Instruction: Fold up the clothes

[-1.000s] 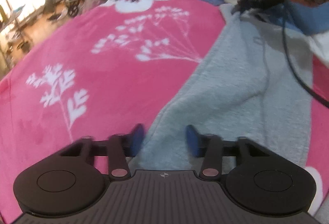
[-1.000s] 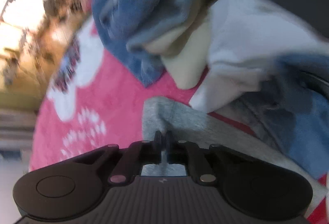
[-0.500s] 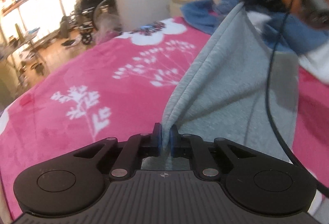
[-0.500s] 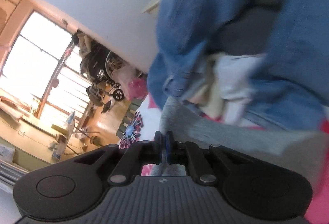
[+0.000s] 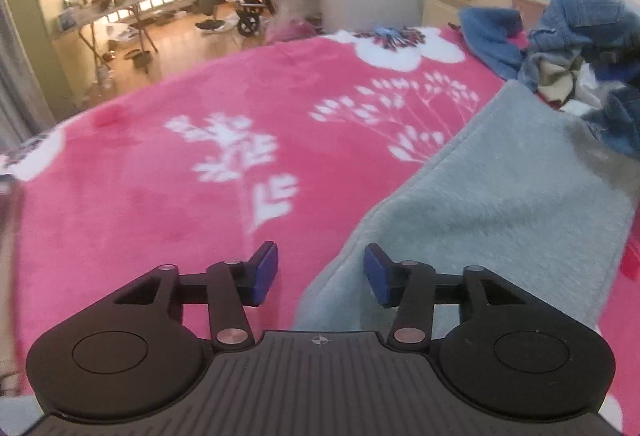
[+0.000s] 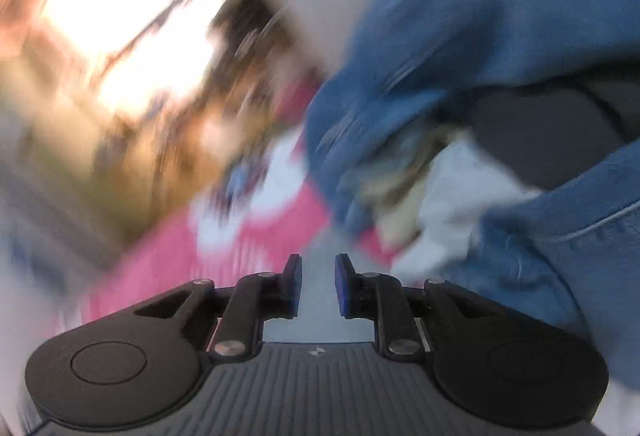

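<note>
Grey garment [image 5: 500, 204] flat on pink blanket [image 5: 160, 176], under spread left tongs [image 5: 320, 268], right tongs [image 6: 318, 284] parted.

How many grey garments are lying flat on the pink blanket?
1. The grey garment lies flat on the right part of the pink blanket, just ahead of the open left gripper. The clothes pile behind it may hide others.

readable text: none in either view
left hand-held gripper [image 5: 320, 270] body: only a small crosshair mark at its front edge, no letters
right hand-held gripper [image 6: 318, 286] body: a small mark there too, too blurred to read
</note>
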